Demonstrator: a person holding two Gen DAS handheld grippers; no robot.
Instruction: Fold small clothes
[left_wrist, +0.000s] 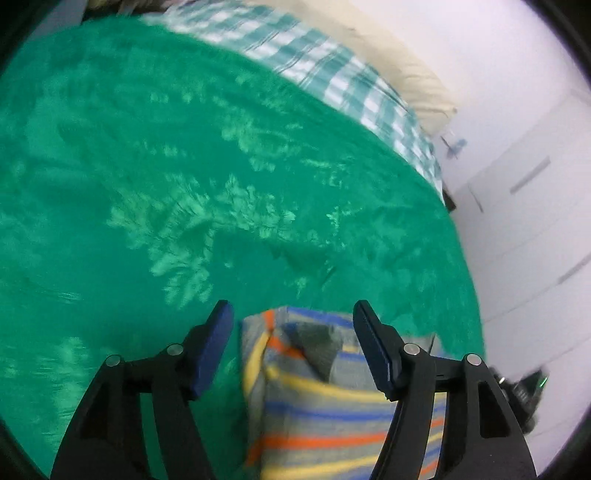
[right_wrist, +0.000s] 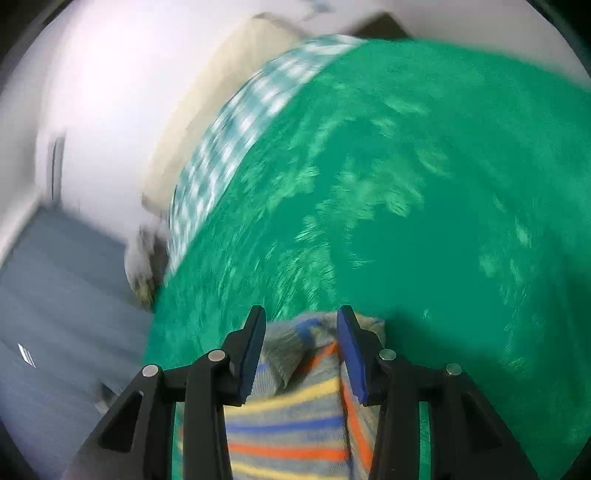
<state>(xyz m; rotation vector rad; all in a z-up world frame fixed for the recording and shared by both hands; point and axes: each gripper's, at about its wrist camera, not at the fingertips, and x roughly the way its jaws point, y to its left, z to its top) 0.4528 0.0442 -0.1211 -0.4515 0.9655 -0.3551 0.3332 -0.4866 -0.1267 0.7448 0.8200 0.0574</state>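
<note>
Because both sets of tongs stood spread around the striped garment (left_wrist: 332, 417) without pinching it, left tongs (left_wrist: 293, 345) and right tongs (right_wrist: 301, 349) might have closed on one layer only, dragging it askew. It lay on the green blanket (left_wrist: 184, 166) of the bed, long axis seemingly running away from the cameras, though blur left that uncertain.

A bed carries everything, spread with a green leaf-patterned blanket (left_wrist: 184, 166). A grey garment (left_wrist: 314, 398) striped in blue, orange and yellow lies on the blanket near its edge. Beyond the blanket a green-and-white checked cloth (left_wrist: 332, 74) lies along the cream mattress (left_wrist: 406, 62).
</note>
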